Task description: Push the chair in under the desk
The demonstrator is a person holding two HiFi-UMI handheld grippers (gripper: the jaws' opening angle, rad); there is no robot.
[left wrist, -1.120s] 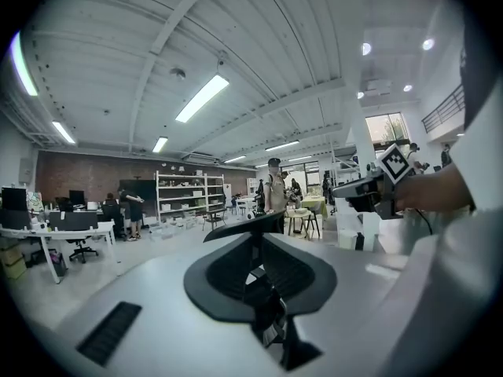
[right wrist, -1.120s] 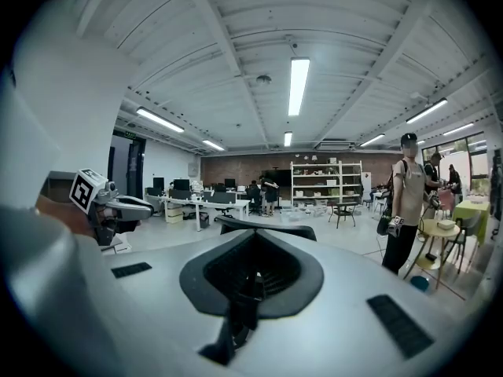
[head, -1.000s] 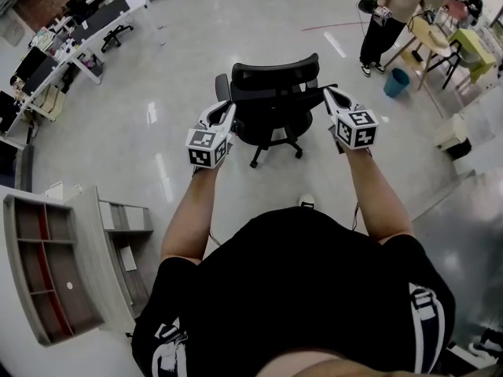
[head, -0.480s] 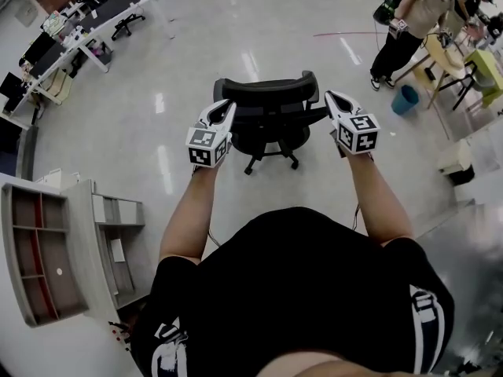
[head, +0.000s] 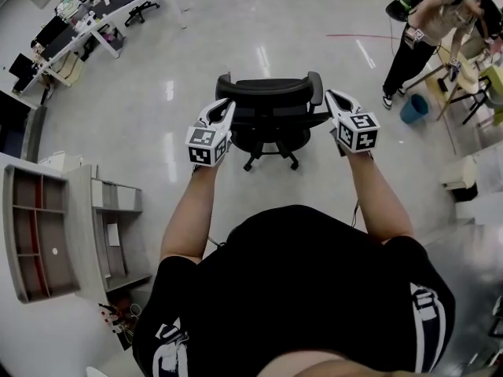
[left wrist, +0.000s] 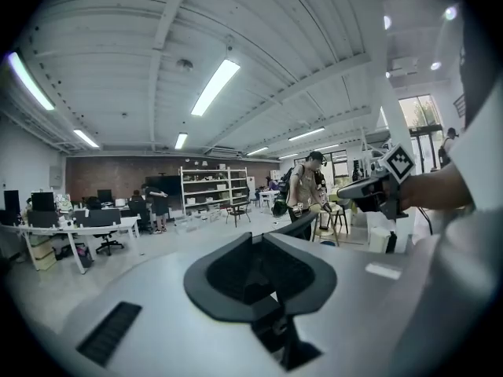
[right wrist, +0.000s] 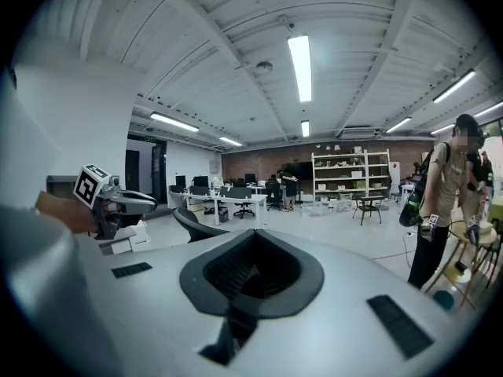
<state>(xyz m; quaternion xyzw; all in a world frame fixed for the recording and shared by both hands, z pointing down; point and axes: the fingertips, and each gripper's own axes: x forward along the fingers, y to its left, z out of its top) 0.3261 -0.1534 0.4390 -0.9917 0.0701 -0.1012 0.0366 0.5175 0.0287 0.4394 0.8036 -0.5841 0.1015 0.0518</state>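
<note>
The left hand-held gripper (head: 222, 107) and right hand-held gripper (head: 332, 96) both have their jaws pressed together on nothing. They flank the chair (head: 267, 94) backrest just ahead, and whether they touch it is unclear. Closed tips may slip off, so the chair swivels astray. The desk (head: 98, 18) stands far beyond the left one.

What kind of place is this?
Probably a big open-plan office or lab: there's a wheeled office chair, rows of long white desks, and tall storage shelves along the far wall.
</note>
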